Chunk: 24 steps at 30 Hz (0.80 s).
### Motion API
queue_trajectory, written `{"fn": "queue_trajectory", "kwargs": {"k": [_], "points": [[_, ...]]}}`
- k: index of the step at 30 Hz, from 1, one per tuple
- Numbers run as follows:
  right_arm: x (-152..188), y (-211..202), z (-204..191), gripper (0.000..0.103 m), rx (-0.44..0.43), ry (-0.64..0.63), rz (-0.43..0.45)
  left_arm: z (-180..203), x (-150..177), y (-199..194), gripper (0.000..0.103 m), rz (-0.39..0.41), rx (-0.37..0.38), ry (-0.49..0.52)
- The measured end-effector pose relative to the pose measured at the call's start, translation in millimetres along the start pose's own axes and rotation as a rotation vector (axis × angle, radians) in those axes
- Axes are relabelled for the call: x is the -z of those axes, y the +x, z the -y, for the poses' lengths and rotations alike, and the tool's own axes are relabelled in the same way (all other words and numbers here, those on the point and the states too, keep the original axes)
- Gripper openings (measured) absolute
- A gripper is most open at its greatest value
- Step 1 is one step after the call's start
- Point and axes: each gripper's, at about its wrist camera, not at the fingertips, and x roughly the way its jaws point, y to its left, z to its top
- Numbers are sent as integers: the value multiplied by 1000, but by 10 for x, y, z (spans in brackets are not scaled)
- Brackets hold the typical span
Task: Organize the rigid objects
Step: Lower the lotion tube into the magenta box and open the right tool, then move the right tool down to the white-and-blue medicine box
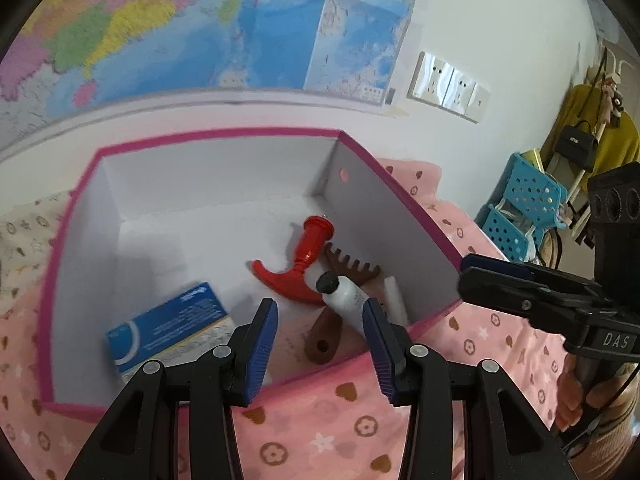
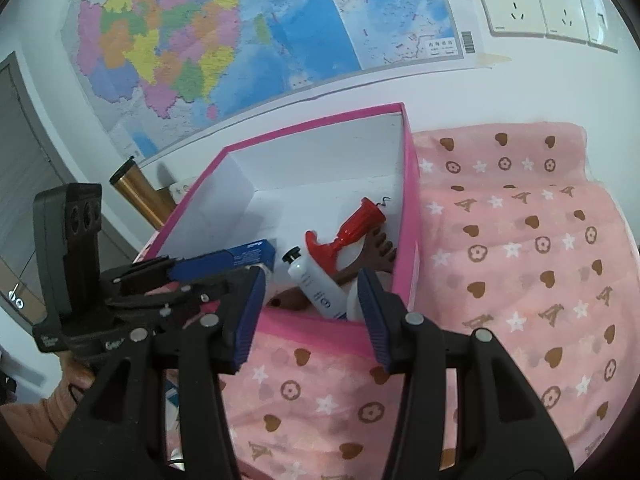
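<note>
A pink box [image 1: 404, 196] with white inside stands on the pink cloth; it also shows in the right wrist view [image 2: 412, 216]. In it lie a red corkscrew [image 1: 308, 260] [image 2: 348, 232], a brown wooden comb [image 1: 344, 276] [image 2: 376, 250], a white tube with a black cap [image 1: 344, 296] [image 2: 316, 284], a small white piece [image 1: 394, 296] and a blue-white carton [image 1: 172, 328] [image 2: 240, 254]. My left gripper [image 1: 320, 344] is open and empty over the box's near edge. My right gripper [image 2: 310, 312] is open and empty at the box's near wall.
The pink patterned cloth [image 2: 520, 264] covers the surface around the box. A wall map [image 2: 240, 40] and sockets [image 2: 536, 4] are behind. A golden cylinder [image 2: 136, 192] stands left of the box. Blue baskets [image 1: 520, 208] and a coat rack [image 1: 592, 136] are far right.
</note>
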Motion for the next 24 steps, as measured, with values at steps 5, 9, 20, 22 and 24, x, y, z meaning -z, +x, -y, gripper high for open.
{"fn": "queue_trajectory", "kwargs": {"k": [5,9,20,22,24], "points": [[117,-143,-118,50,-39,-30,7,-74,154,-319,52,59,-35,29],[221,-212,-178,50,-63,-35,1,-154,301,-552,53,83,-50,29],[539,-255,-485,53,-188,-83,-56,-397,797,-880,58,70,-150,3],[609,-208,-548,53,-207,-90,-79,-466,887,-918,58,60,-158,-23],[688,-144,-613,53,-230,-98,-106,-533,963,-960,58,54,-162,-49]]}}
